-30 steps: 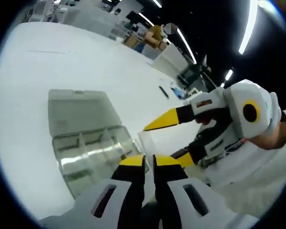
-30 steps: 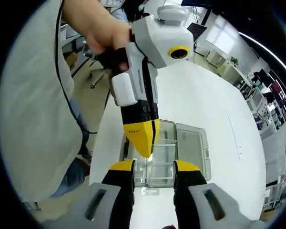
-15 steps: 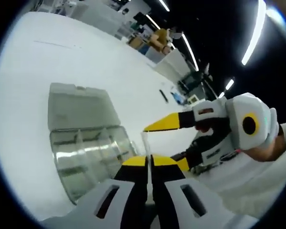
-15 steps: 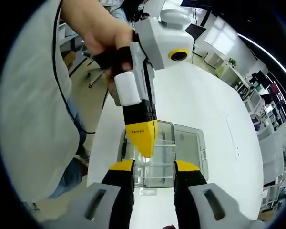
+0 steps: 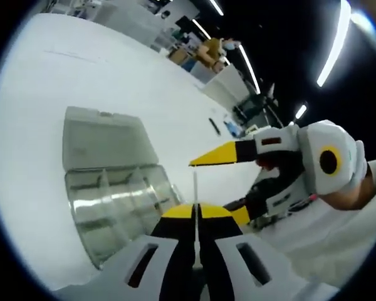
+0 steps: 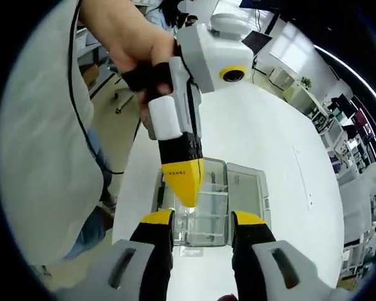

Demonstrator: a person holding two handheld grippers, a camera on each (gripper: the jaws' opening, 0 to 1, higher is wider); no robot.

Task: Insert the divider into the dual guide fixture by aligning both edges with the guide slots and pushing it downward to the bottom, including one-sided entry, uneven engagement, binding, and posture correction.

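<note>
My left gripper (image 5: 196, 210) is shut on a thin clear divider (image 5: 195, 187), seen edge-on and standing up between the yellow jaw tips. Left of it lies the clear compartment box (image 5: 116, 204), the guide fixture, with its lid (image 5: 103, 141) folded back flat. My right gripper (image 5: 212, 187) reaches in from the right, its jaws open on either side of the divider without touching it. In the right gripper view, my right gripper (image 6: 202, 218) stands open above the box (image 6: 203, 216). The left gripper (image 6: 187, 199) hangs point-down over the box's near-left part.
The white table (image 5: 81, 75) spreads wide around the box. A small clear piece (image 6: 191, 251) lies on the table just in front of the box. A person's hand (image 6: 135, 44) and light sleeve hold the left gripper. Desks and shelves stand far behind.
My left jaws have gone from slightly apart to fully shut on the divider, which now shows edge-on. The right jaws have spread a little wider.
</note>
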